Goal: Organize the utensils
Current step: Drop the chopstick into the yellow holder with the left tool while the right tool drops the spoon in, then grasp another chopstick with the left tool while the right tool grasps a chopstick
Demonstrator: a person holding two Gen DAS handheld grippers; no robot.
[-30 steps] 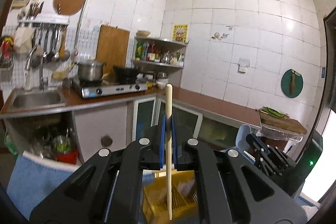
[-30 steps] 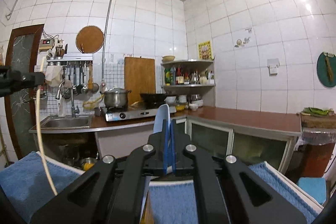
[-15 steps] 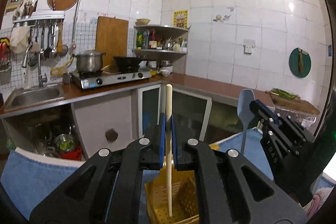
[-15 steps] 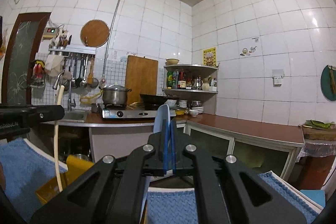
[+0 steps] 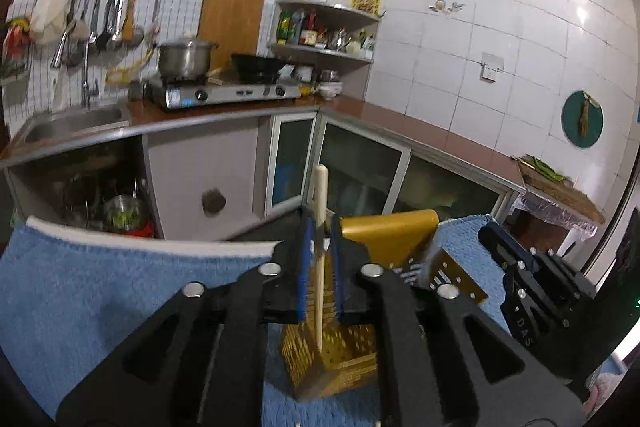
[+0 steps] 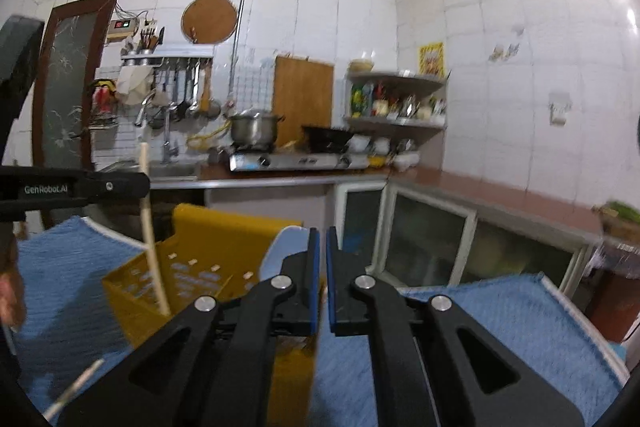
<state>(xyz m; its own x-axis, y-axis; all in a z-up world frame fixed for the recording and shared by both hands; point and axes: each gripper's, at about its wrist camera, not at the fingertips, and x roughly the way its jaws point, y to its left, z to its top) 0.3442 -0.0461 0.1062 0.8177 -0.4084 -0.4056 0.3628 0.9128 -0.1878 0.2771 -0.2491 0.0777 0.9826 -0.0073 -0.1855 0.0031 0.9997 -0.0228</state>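
Note:
My left gripper (image 5: 319,227) is shut on a pale wooden stick (image 5: 320,251), upright, its lower end inside the yellow perforated utensil basket (image 5: 340,359) on the blue towel (image 5: 120,287). The stick (image 6: 152,247) and basket (image 6: 192,267) also show in the right wrist view. My right gripper (image 6: 321,239) has its jaws slightly apart; the light blue spatula (image 6: 280,251) sits just left of them, over the basket. I cannot tell whether it is still held. The right gripper shows in the left wrist view (image 5: 532,287).
A kitchen counter (image 5: 400,123) with a gas stove (image 5: 224,93), pot and sink (image 5: 76,119) runs behind. Cabinets with glass doors (image 5: 360,163) stand below. A thin white stick (image 6: 72,387) lies at lower left on the towel.
Both grippers have dropped toward the basket. The stick's lower end has gone deeper into the basket. The right jaws have parted slightly and the spatula has shifted left of them.

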